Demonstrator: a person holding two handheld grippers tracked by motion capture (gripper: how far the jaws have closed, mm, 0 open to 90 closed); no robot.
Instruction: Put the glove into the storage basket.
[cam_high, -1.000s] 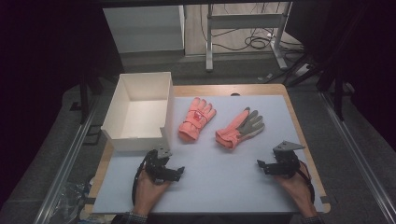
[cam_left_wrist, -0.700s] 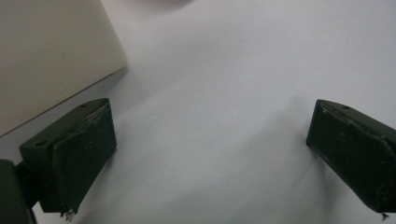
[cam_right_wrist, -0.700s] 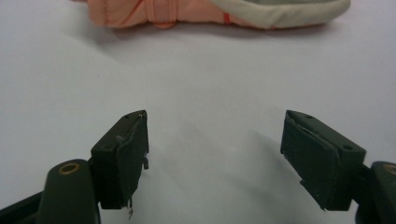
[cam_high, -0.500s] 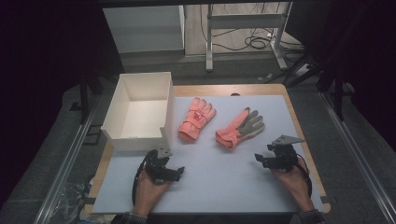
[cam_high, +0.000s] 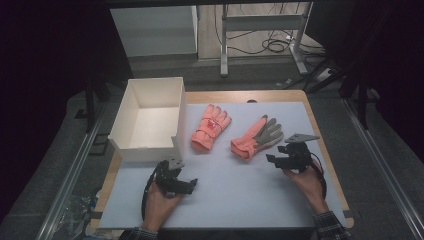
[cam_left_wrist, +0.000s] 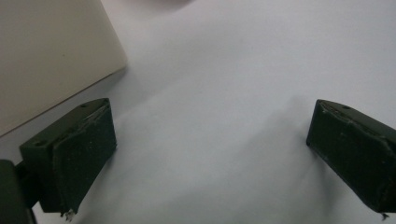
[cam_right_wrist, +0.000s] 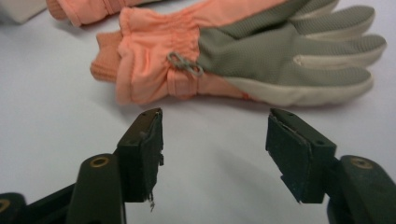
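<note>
Orange glove with grey palm (cam_right_wrist: 243, 56) lies palm-up on bench (cam_high: 240, 200), right of white box (cam_high: 150, 120). Right claw (cam_right_wrist: 215, 154) just short of its cuff, closing, nothing gripped. Left claw (cam_left_wrist: 205, 154) wide, beside box.

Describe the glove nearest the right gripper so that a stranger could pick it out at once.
Start at the open white box on the table's left and move right past the first glove, which is all salmon-pink. The next one, the palm-up glove just ahead of the right gripper, stands apart by its grey palm and fingers.
</note>
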